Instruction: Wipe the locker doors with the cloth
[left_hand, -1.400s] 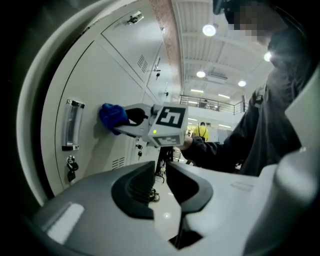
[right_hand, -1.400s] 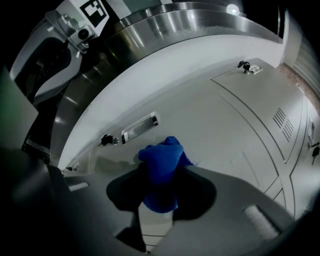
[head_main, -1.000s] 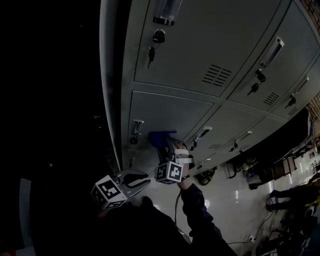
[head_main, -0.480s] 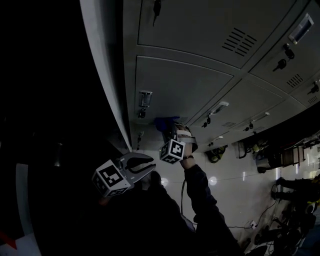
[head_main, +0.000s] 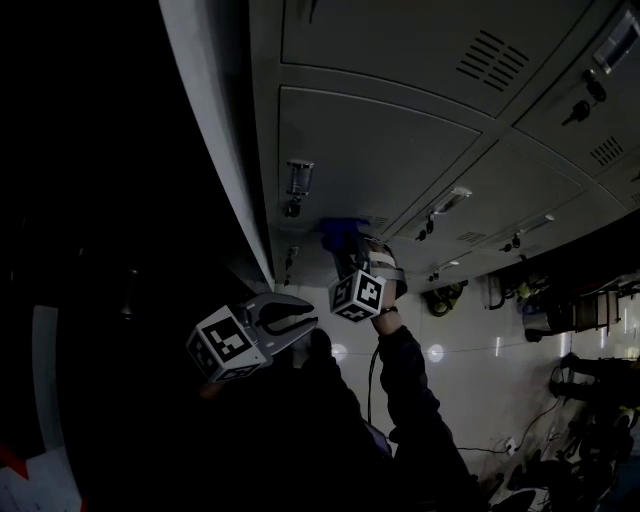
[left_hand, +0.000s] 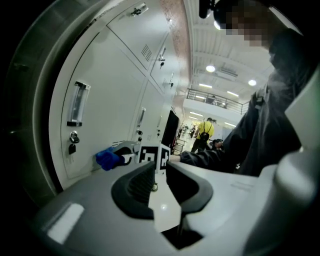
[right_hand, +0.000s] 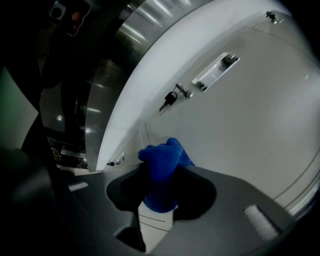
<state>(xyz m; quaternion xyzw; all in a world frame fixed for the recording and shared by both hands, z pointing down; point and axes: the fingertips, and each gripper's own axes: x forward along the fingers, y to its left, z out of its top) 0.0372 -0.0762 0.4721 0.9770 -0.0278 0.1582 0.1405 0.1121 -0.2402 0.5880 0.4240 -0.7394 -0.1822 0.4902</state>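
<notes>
Right gripper (right_hand: 160, 176): its jaws pinch the blue cloth (right_hand: 159, 150), a bunched wad that sticks out past the tips.
Cloth position: pressed on the grey locker door (right_hand: 240, 130), low on it, below the key (right_hand: 170, 98) and the handle (right_hand: 215, 70).
Left gripper (left_hand: 159, 170): jaws drawn together, nothing between them, apart from the lockers.
Step, as judged: wiping this 1 door.
Good practice: even pressure on the panel, overlapping strokes, and a path around the key so the cloth does not catch.
</notes>
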